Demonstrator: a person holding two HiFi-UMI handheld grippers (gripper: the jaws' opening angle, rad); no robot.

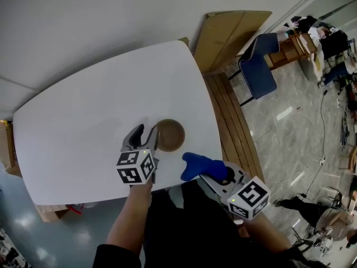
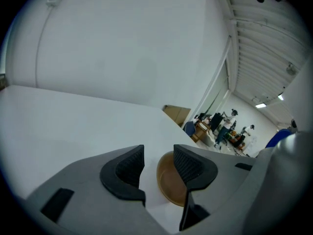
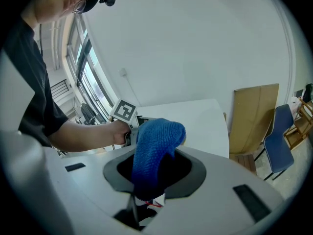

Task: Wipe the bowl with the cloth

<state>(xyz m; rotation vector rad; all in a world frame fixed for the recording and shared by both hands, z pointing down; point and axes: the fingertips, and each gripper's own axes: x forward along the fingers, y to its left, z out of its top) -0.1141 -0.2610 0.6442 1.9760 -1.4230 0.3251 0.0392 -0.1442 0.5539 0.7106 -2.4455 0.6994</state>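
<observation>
The white table (image 1: 83,121) stands by a white wall, with a cardboard sheet (image 1: 228,35) and a blue chair (image 1: 257,66) past its far right corner. A brown bowl (image 1: 169,135), its inside bare, sits near the tabletop's near edge. The left gripper (image 1: 144,137) has its jaws apart at the bowl's left rim. The right gripper (image 1: 220,178) clamps a blue cloth (image 1: 201,166) over the near edge, just right of the bowl.

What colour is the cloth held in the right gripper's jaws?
Bright blue. The cloth shows best in the right gripper view.
</observation>
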